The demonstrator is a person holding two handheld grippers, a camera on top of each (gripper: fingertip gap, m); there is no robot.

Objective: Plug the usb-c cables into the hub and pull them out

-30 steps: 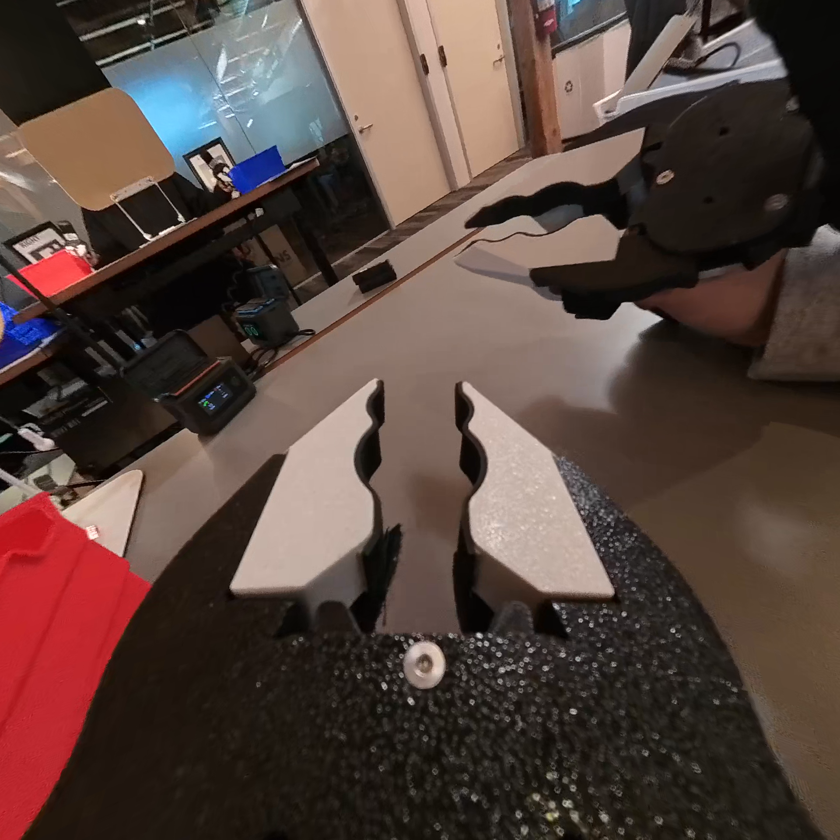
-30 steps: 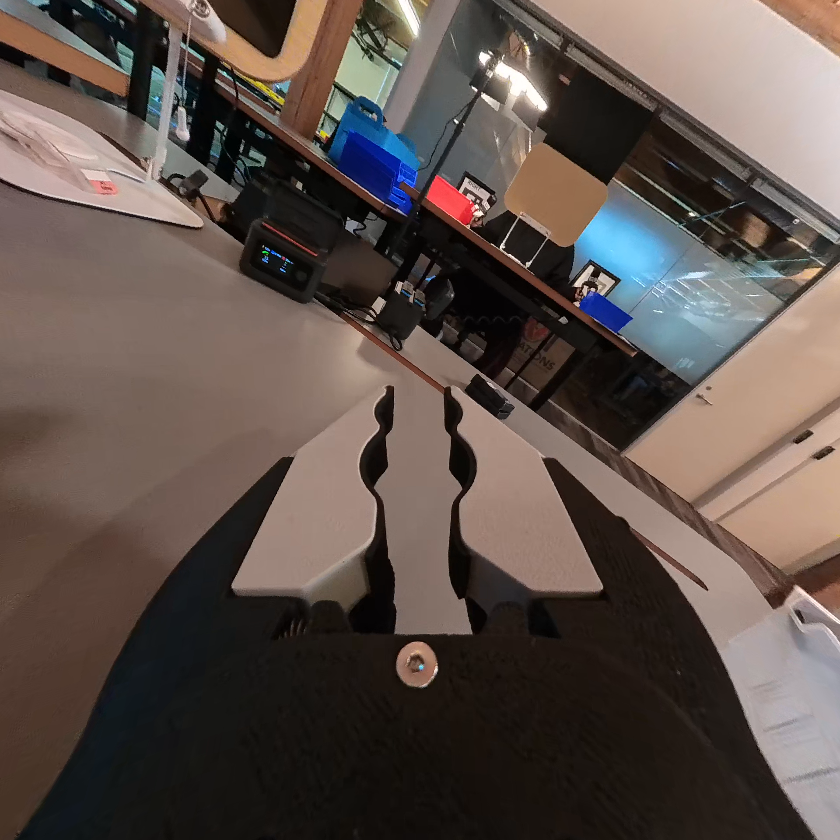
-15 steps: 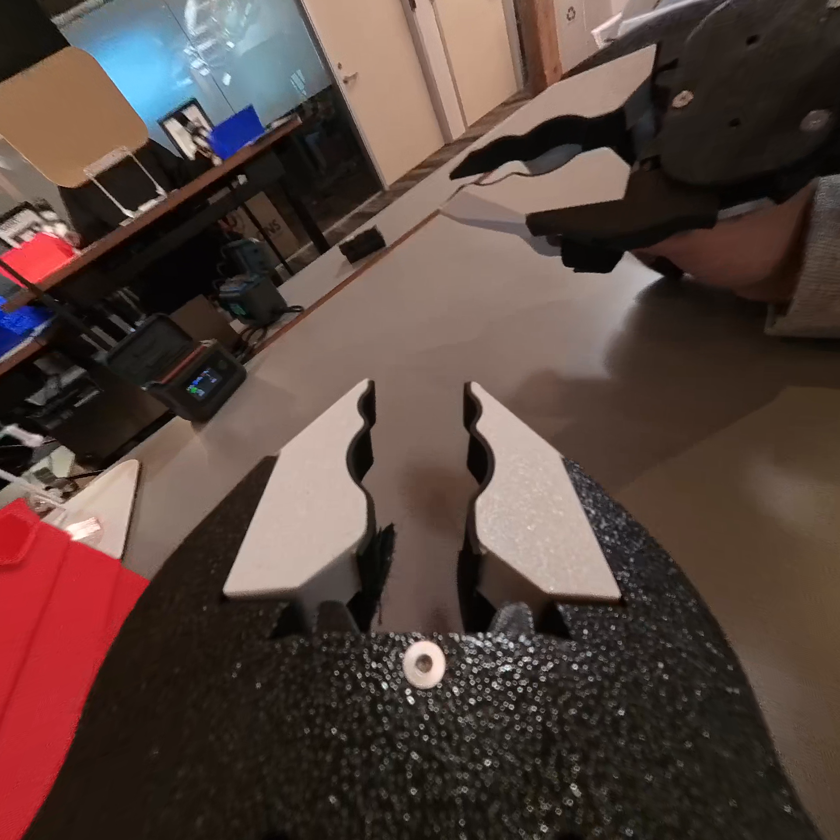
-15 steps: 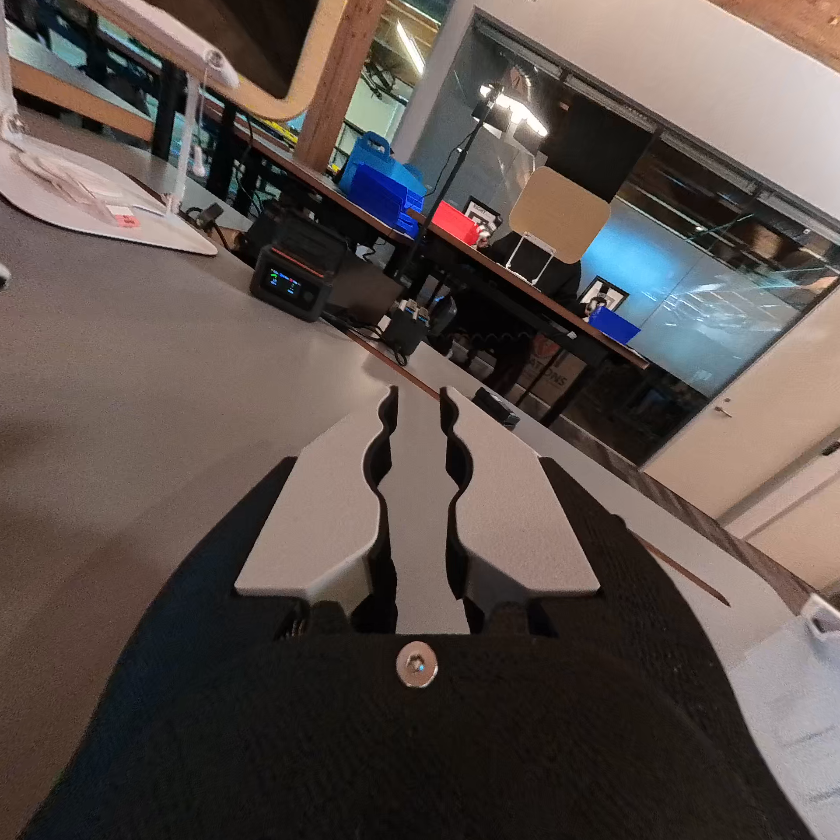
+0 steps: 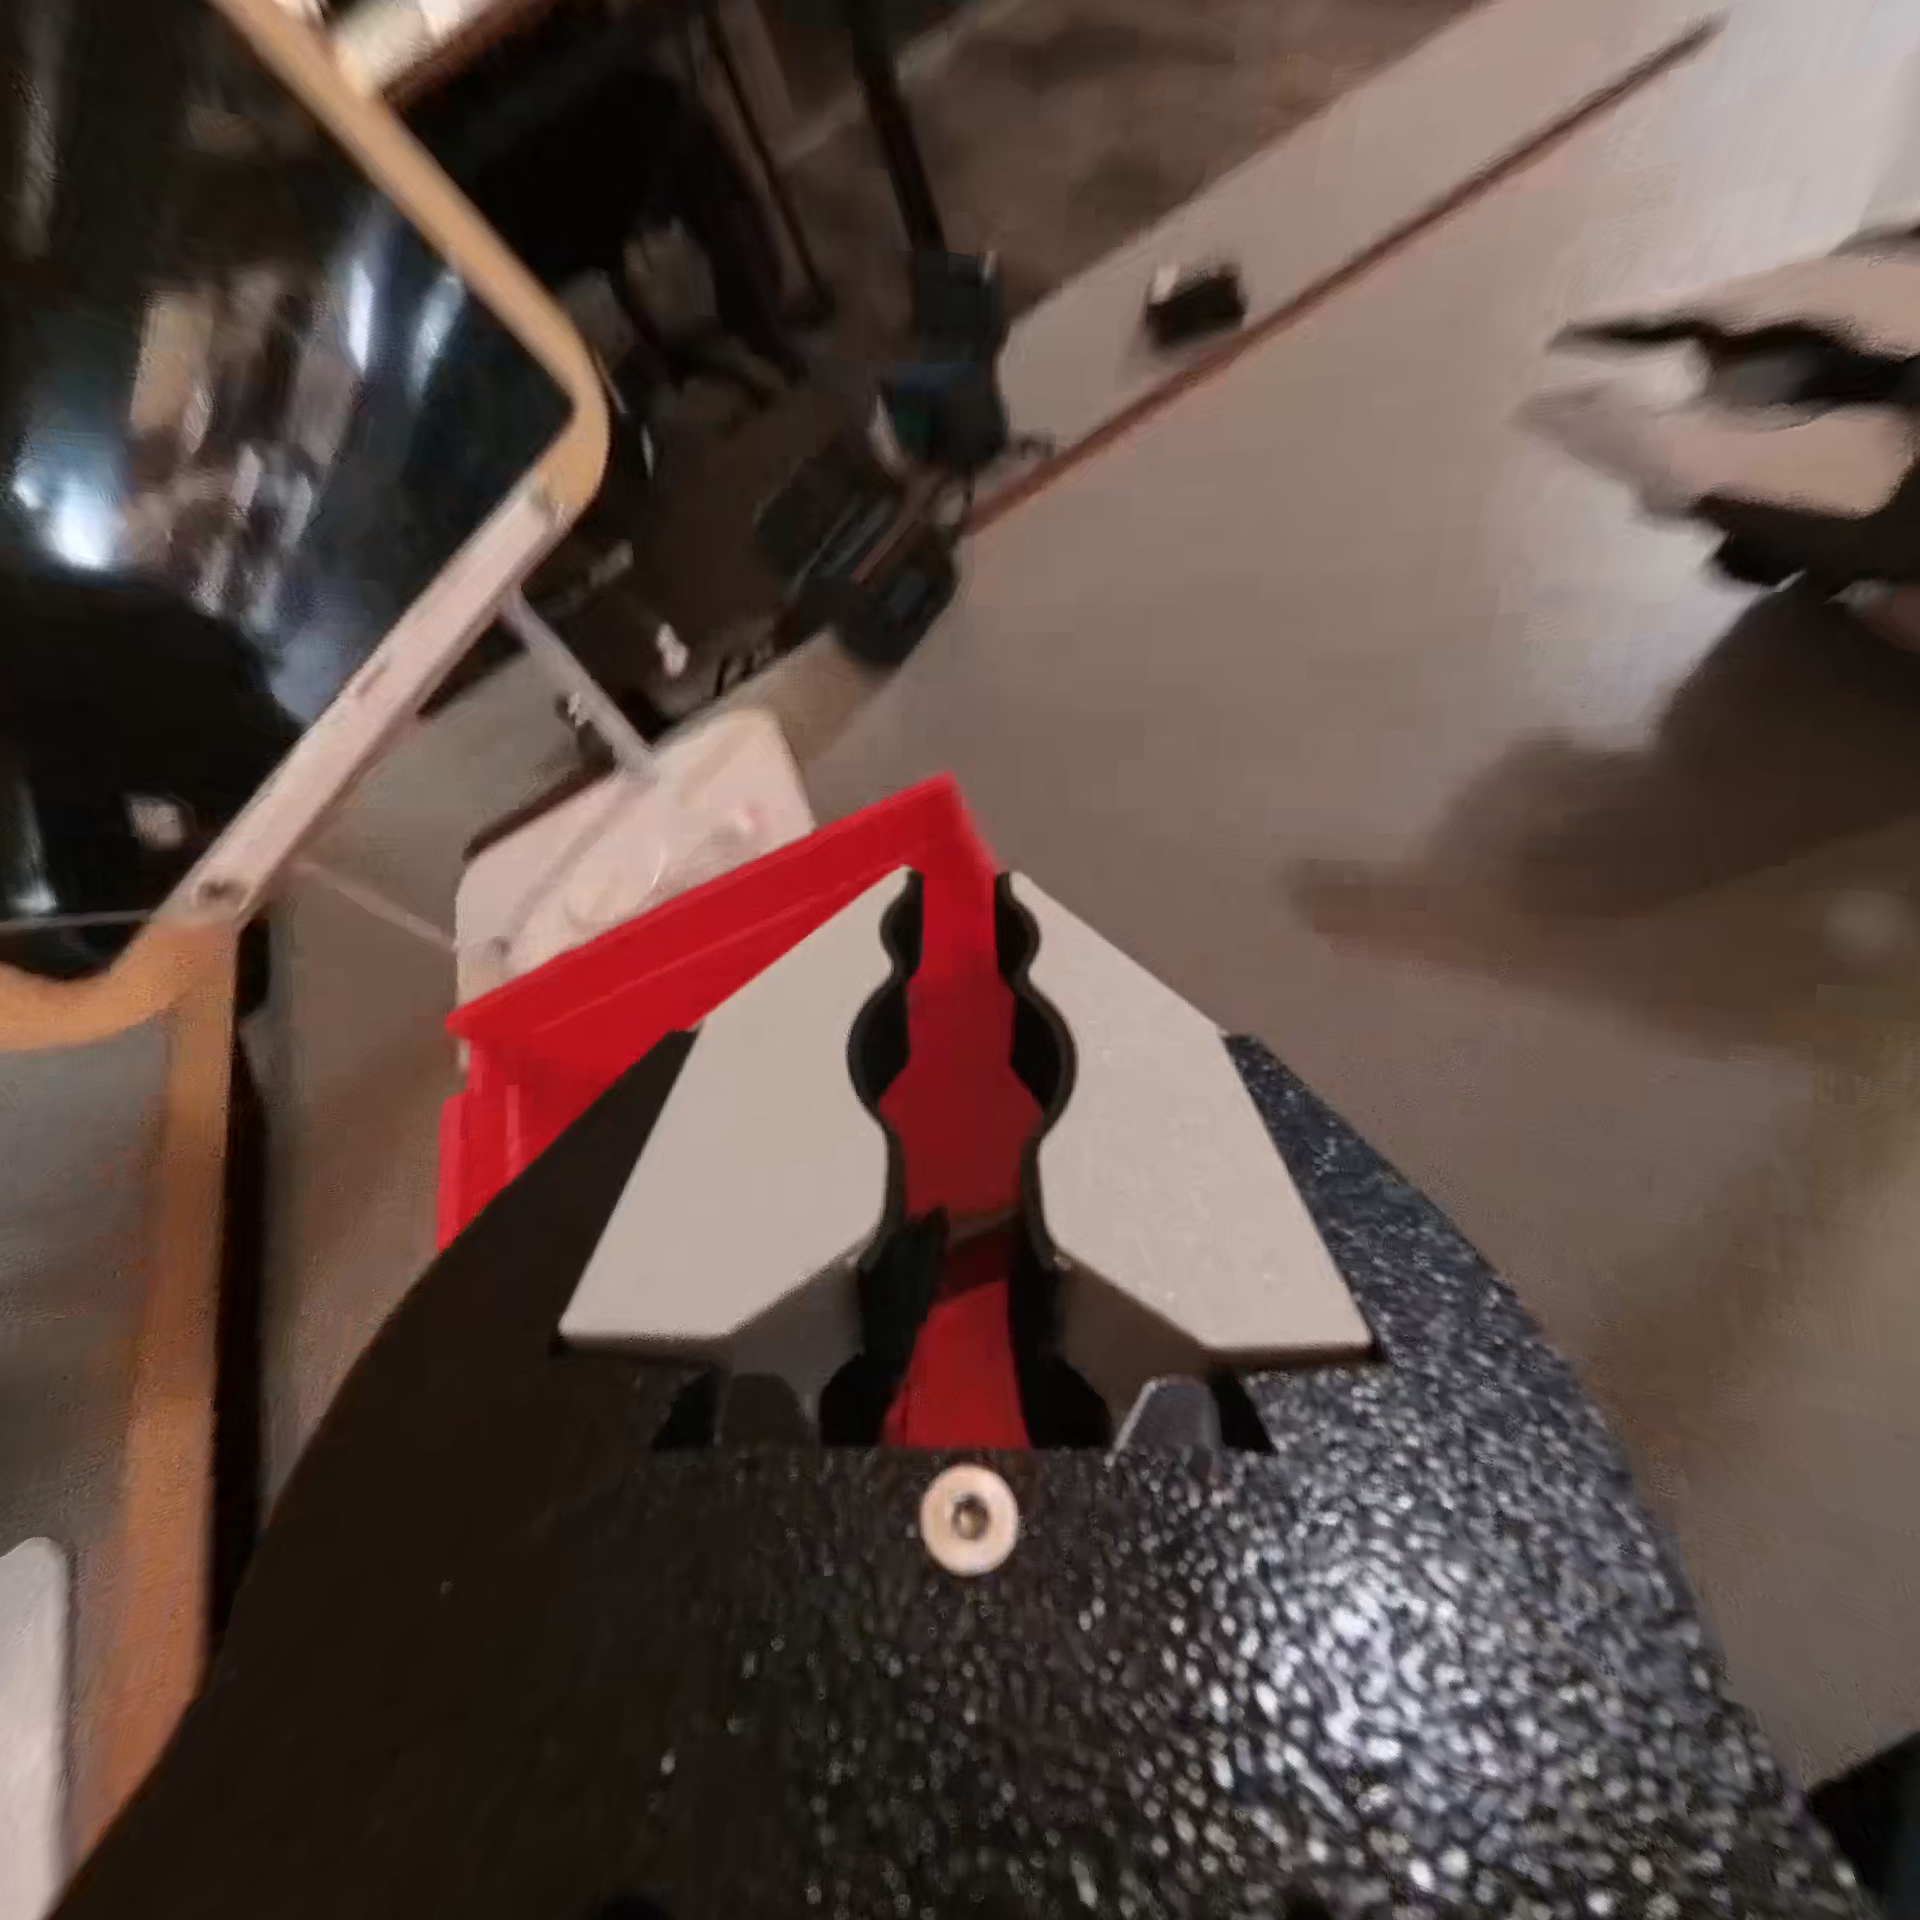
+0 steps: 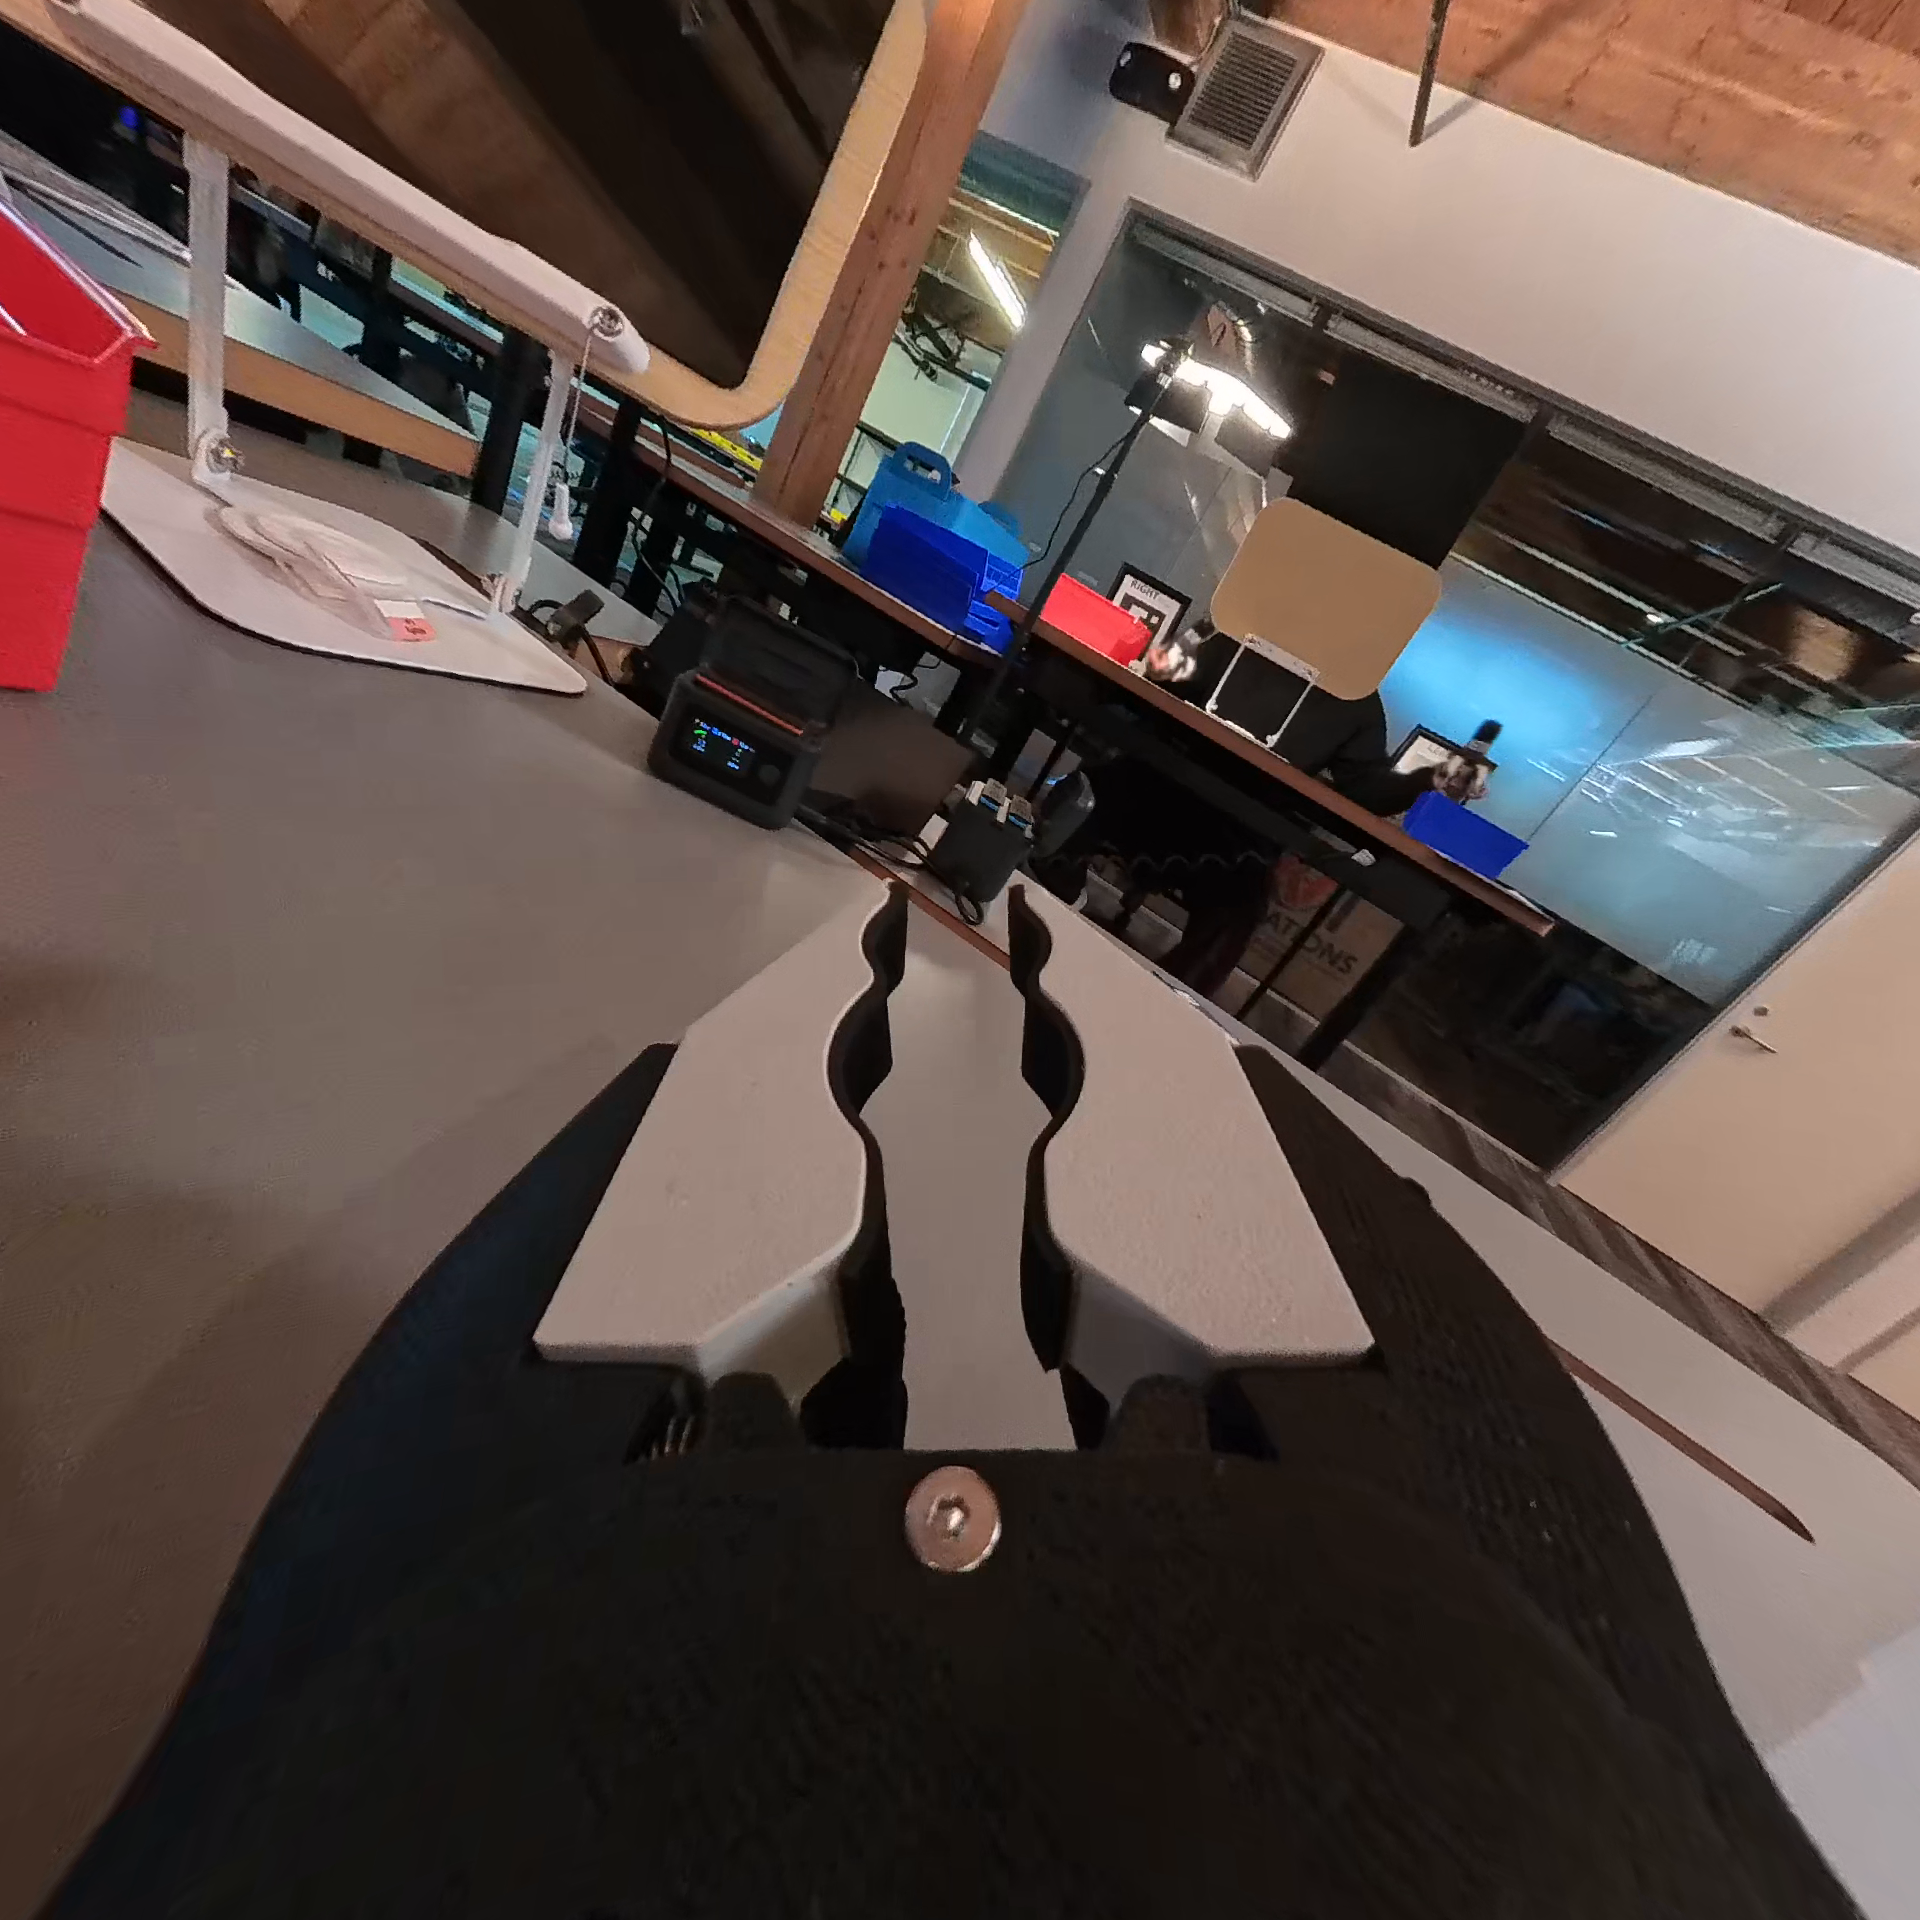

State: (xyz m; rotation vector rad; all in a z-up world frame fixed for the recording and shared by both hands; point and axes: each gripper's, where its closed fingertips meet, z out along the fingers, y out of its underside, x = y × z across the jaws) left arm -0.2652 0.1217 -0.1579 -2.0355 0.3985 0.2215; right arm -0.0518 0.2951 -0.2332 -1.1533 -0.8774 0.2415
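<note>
No USB-C cable or hub shows in either view. My left gripper is empty, its jaws a narrow slit apart, and hangs over the near corner of a red bin; this view is motion-blurred. My right gripper is open by a small gap and empty, low over the grey table. It also shows as a dark blur in the left wrist view at the upper right. The red bin also shows in the right wrist view at the far left edge.
A white stand base carrying a tan-framed panel sits just behind the red bin. A black power station stands at the table's far edge. A small black box lies on the neighbouring table. Desks with blue bins stand behind. The left gripper's tips are roughly 30 centimeters from the right gripper's. My left tips are about 35 centimeters from the black power station, my right tips only 30 centimeters.
My left gripper has swung left and tipped down, so the red bin is now under it, and its jaws have narrowed. My right gripper has turned slightly left, bringing the red bin into view.
</note>
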